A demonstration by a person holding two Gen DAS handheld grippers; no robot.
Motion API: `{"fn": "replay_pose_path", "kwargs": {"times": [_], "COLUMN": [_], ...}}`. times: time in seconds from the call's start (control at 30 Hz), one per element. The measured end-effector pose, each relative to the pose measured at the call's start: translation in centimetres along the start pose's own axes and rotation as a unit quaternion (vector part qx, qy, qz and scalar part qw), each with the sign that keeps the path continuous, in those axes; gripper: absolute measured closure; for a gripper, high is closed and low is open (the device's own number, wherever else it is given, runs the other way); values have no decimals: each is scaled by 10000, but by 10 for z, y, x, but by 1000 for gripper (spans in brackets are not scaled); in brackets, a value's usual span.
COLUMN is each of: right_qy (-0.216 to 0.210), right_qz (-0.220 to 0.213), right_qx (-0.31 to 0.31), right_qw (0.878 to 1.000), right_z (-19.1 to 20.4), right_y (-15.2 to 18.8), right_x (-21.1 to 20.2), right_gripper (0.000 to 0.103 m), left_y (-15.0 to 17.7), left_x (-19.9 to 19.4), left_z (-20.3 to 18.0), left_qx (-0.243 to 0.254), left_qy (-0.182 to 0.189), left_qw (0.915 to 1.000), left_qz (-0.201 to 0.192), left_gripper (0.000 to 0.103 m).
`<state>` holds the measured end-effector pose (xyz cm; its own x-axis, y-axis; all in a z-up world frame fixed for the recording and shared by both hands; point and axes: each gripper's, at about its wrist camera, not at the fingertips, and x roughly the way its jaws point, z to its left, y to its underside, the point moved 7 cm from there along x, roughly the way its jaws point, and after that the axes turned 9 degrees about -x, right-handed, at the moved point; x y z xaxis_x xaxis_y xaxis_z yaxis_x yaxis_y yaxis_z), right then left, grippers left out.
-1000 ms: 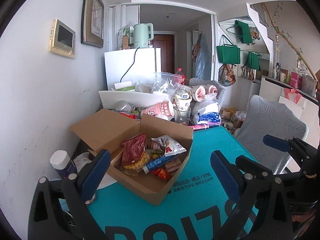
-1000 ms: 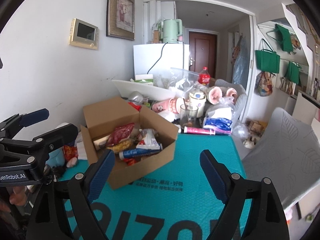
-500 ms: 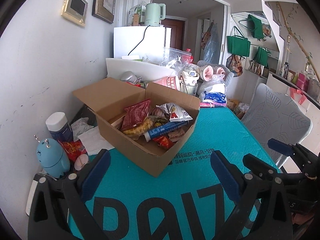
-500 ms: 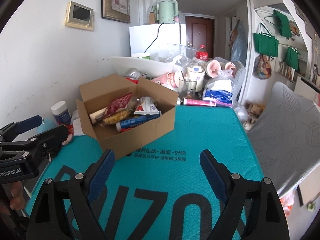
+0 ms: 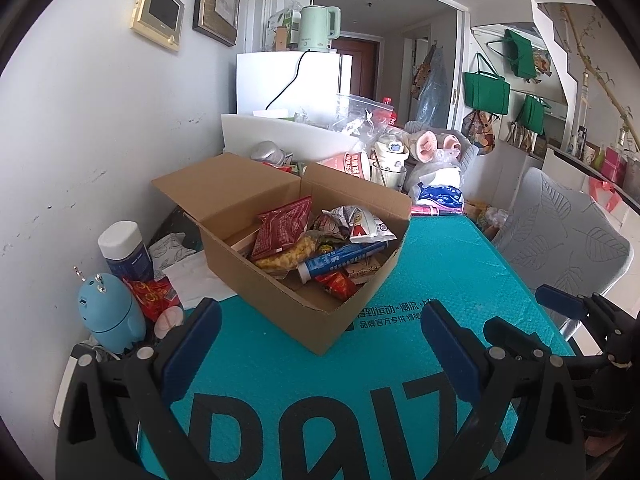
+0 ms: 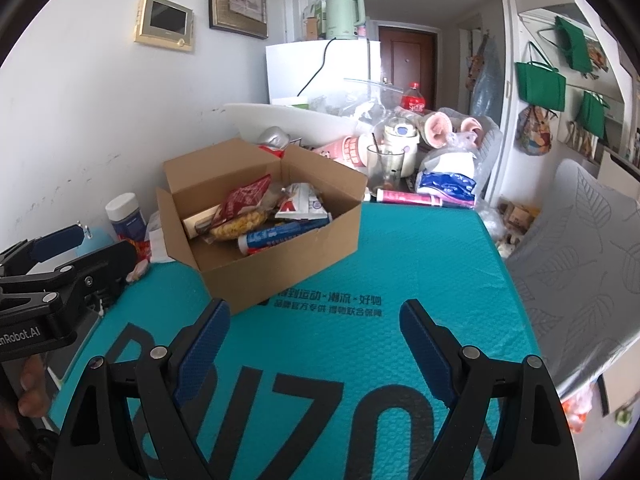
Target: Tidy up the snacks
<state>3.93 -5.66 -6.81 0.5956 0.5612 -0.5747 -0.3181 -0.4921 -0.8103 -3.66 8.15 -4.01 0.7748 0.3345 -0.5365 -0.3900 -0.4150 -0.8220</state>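
My left gripper (image 5: 320,332) and right gripper (image 6: 314,320) both hang spread and empty over the teal surface (image 6: 420,280). The snacks (image 5: 316,244) lie jumbled in the open box (image 5: 280,304) (packed away, or waiting to be sorted out: I cannot tell which).

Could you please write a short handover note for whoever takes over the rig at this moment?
Left gripper: open, empty, above the teal mat.
Right gripper: open, empty, also above the mat.
Snacks: red packet, yellow puffs and blue tube lie jumbled in the open cardboard box.
Done or left: cannot tell; the box could be source or destination.
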Motion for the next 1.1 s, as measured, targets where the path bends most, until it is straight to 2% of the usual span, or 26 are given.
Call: {"fn": "replay_pose_path", "kwargs": {"times": [1.1], "right_qy": [43], "right_qz": [144], "right_qx": [38], "right_qw": [9999], "right_z": [-10], "right_y": [6], "right_x": [11], "right_gripper": [16], "left_y": [8], "left_x": [13], "left_z": [-10], "left_qx": [96], "left_qy": [-132], "left_qw": [9997], "left_qz": [154], "left_gripper": [2]}}
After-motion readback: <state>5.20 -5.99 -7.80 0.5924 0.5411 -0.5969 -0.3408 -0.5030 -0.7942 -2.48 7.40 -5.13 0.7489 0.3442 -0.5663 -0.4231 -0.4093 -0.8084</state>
